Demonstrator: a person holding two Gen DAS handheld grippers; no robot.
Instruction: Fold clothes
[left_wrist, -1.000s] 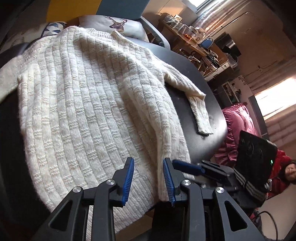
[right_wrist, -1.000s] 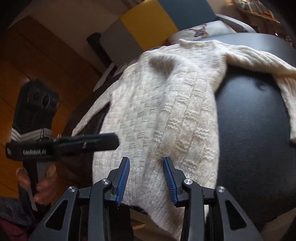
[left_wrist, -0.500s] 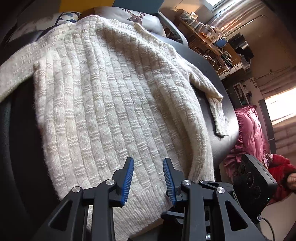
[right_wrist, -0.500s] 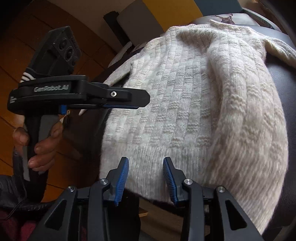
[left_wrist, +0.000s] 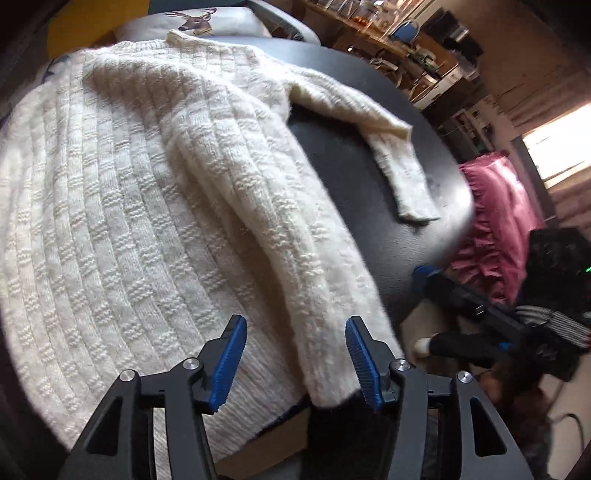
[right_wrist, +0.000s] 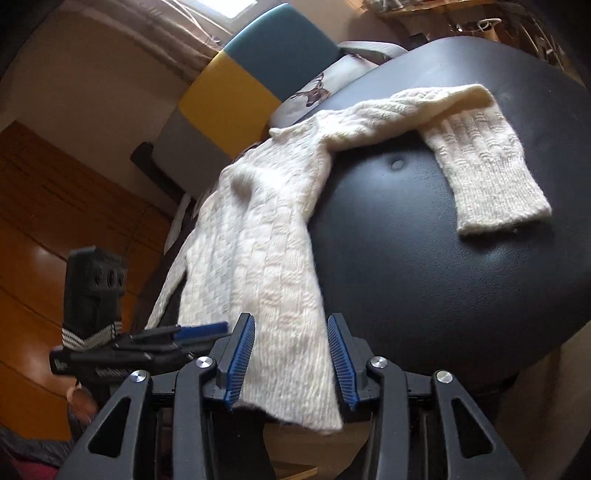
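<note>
A cream knitted sweater (left_wrist: 155, 206) lies spread on a black padded surface (left_wrist: 362, 173), its hem hanging over the near edge. One sleeve (left_wrist: 402, 177) lies bent on the black padding to the right. My left gripper (left_wrist: 295, 363) is open at the hem, with the sweater's lower right corner between its fingers. In the right wrist view, the sweater (right_wrist: 258, 251) runs away from me and the sleeve (right_wrist: 484, 170) lies at the right. My right gripper (right_wrist: 291, 363) is open, and the same corner of the hem hangs between its blue pads. The left gripper (right_wrist: 199, 328) shows beside it.
A deer-print cushion (left_wrist: 207, 22) and a yellow and teal chair back (right_wrist: 240, 85) stand behind the sweater. A pink cloth (left_wrist: 498, 221) lies off the right edge, near cluttered shelves (left_wrist: 424, 44). The right gripper (left_wrist: 465, 299) appears low right. Wooden panelling (right_wrist: 44, 221) is at the left.
My left gripper's jaws have opened wider. Both cameras have pulled back towards the sweater's lower right corner, so the sleeve and more black padding show again. The right jaws keep the same gap.
</note>
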